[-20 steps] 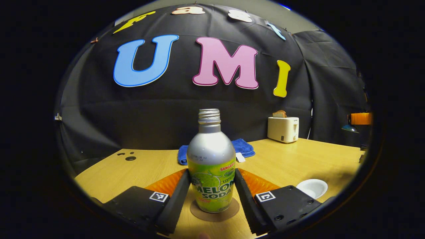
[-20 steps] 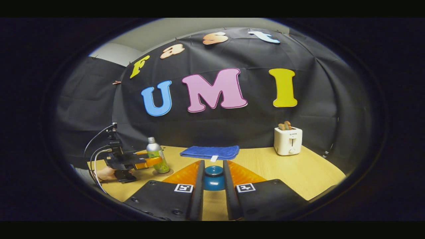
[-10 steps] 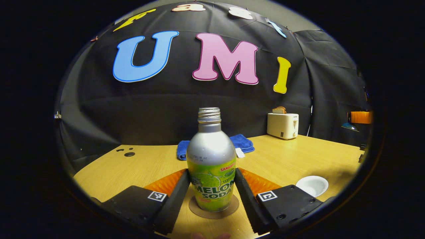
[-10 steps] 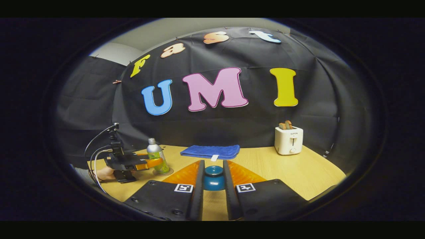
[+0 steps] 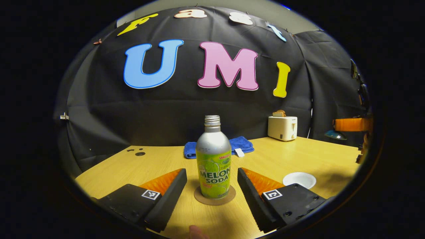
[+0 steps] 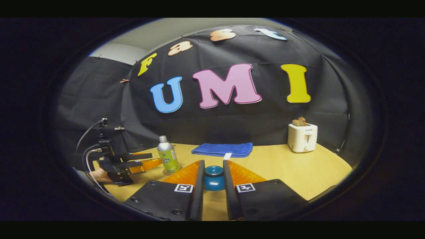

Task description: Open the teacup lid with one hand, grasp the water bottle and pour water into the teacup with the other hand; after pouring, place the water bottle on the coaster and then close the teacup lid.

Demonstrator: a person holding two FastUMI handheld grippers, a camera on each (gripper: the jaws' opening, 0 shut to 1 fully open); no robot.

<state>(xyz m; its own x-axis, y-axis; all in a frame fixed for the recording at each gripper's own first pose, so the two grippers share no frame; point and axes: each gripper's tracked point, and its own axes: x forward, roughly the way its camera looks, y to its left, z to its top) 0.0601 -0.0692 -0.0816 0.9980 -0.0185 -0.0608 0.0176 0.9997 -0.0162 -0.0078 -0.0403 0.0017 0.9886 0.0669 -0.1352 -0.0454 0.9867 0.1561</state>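
With the melon soda bottle (image 5: 213,162) standing on its coaster (image 5: 214,198) at bottom middle and the left gripper (image 5: 212,181) wide apart, the right gripper (image 6: 212,176), pinching the blue teacup lid (image 6: 213,177), should lower it slowly and straight.

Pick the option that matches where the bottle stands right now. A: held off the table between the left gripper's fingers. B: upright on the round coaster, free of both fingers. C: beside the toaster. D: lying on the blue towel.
B: the bottle stands upright on the coaster, and the left gripper is open with a gap on each side.
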